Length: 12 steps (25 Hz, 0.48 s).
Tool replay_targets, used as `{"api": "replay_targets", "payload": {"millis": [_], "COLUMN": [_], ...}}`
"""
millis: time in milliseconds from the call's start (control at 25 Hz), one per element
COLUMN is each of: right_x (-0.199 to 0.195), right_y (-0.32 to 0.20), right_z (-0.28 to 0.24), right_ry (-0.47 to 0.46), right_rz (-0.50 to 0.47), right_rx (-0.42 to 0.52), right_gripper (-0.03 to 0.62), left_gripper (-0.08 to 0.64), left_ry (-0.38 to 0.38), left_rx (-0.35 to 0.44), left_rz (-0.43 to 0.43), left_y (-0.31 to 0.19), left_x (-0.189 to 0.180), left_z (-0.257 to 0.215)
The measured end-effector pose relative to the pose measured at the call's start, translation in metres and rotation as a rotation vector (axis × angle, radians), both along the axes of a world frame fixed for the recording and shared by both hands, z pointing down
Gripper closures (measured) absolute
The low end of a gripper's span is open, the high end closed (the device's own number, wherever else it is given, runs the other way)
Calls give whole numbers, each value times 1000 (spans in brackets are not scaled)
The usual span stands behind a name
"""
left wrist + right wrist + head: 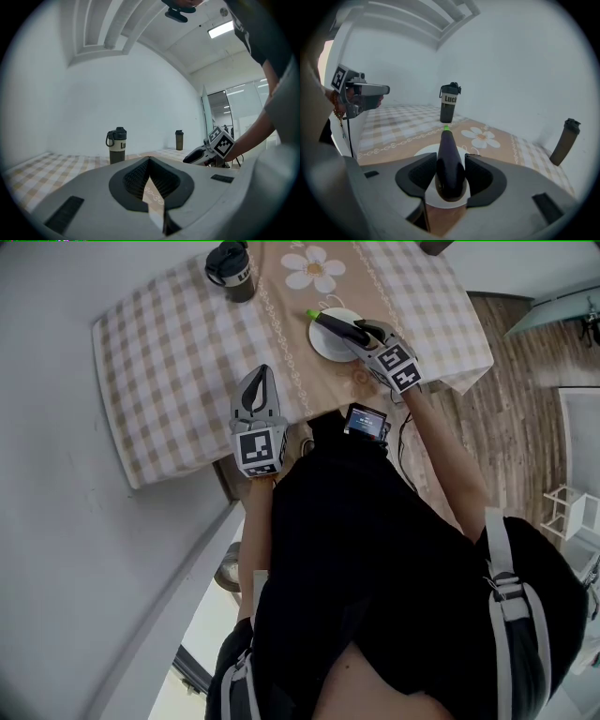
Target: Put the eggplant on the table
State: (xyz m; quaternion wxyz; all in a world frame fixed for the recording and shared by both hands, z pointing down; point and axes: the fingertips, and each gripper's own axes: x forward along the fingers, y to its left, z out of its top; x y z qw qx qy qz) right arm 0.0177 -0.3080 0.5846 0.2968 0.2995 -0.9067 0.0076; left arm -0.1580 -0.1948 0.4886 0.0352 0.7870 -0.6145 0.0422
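While the white plate (323, 345) sits at 2 o'clock on the table (159, 362), the only thing over it is the eggplant (450, 159); cannot tell whether it rests on the plate or is just clear of it. A dark lidded tumbler (232, 270) with a carry loop stands upright at 11 o'clock on the checked cloth, well apart from the plate. A second dark bottle (565, 140) stands at 3 o'clock in the right gripper view, contents of both unseen.

Eggplant: long, slim, glossy dark purple, small bright green tip. In the head view the tip points to 10 o'clock and the fat end sits in the jaws.

The right gripper (356, 334) is narrowly open, both jaws pressed on the fat end of the eggplant, one each side. The left gripper (260, 379) hangs at 7 o'clock from the plate over the near table edge, jaws drawn together at the tips, nothing between them, touching nothing.
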Motion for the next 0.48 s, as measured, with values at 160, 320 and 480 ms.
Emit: {"api": "replay_targets", "payload": {"millis": [160,320,480], "right_x": [3,5,7], "right_y": [-1,-2,-5], "right_z": [7,12,16], "right_ry": [-2,10,15], "right_rz": [17,17,22], "right_rx": [-16,-24,-32], "right_gripper": [396,396,396], "left_gripper": [551,551,551], "left_ry": [0,0,-1], "left_rx": [0,-1,-6], "left_rz": [0,4,2], "left_y": [1,-1,-4], "left_x": [1,2,1], "left_z": [1,2,2]}}
